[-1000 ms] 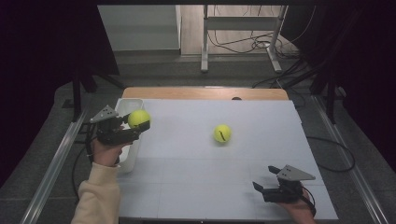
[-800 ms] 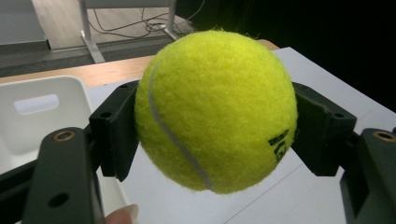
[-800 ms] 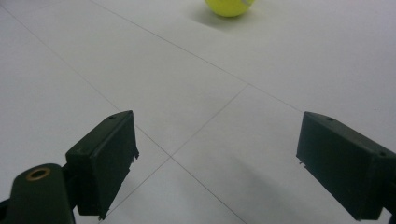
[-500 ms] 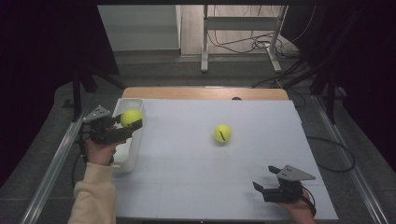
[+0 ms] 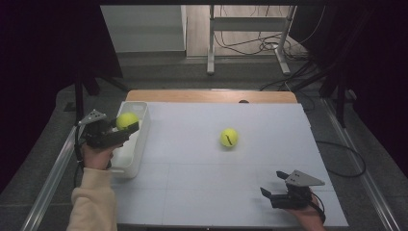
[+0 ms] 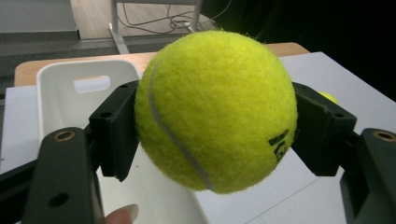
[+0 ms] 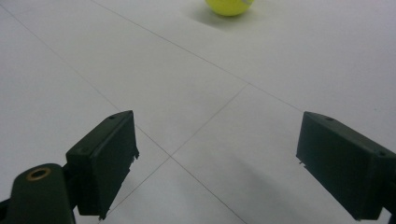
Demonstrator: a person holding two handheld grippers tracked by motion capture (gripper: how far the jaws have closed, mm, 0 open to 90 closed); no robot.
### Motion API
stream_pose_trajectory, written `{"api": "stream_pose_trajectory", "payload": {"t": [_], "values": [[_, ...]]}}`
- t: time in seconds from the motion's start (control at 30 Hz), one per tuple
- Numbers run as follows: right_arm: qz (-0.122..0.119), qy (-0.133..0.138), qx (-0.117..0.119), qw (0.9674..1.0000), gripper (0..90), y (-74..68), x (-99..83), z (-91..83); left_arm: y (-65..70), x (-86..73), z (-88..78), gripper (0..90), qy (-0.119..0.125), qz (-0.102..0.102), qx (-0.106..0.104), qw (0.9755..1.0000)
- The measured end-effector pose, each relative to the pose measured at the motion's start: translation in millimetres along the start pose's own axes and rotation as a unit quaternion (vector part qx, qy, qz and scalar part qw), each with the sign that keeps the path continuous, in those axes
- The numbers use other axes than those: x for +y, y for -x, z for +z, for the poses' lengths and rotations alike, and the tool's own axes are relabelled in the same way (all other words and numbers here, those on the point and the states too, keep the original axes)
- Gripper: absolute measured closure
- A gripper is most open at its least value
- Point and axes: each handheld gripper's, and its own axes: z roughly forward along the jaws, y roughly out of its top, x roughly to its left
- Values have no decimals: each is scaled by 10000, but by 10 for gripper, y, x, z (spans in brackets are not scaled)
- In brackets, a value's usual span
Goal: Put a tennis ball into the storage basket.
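My left gripper is shut on a yellow tennis ball, holding it above the white bin at the table's left edge. In the left gripper view the held tennis ball sits squeezed between both black pads, with the bin below and behind it. A second tennis ball lies on the white table near the middle. My right gripper rests low at the front right, open, with nothing between its fingers. The right gripper view has the second ball far ahead at the top edge.
The white table sheet carries thin grid lines. A wooden strip runs along the far edge. Metal rails flank both sides, and a desk frame with cables stands on the floor beyond.
My left gripper has carried the ball leftward and slightly down, from the bin's right rim to over the bin. The right gripper and the loose ball have stayed put.
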Motion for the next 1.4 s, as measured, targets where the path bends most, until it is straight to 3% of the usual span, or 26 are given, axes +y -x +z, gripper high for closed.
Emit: {"api": "stream_pose_trajectory", "payload": {"t": [0.63,1.23,1.4], "values": [[1,-10,-4,10000,127,2,-2,2,-180,-46,-92,262,-55,-99,418,9991],[-6,-12,-1,10000,128,1,-3,2,-203,-115,10,262,-581,17,552,9968],[-13,-23,-4,10000,128,1,-3,1,-182,-135,59,262,-763,112,604,9952]]}}
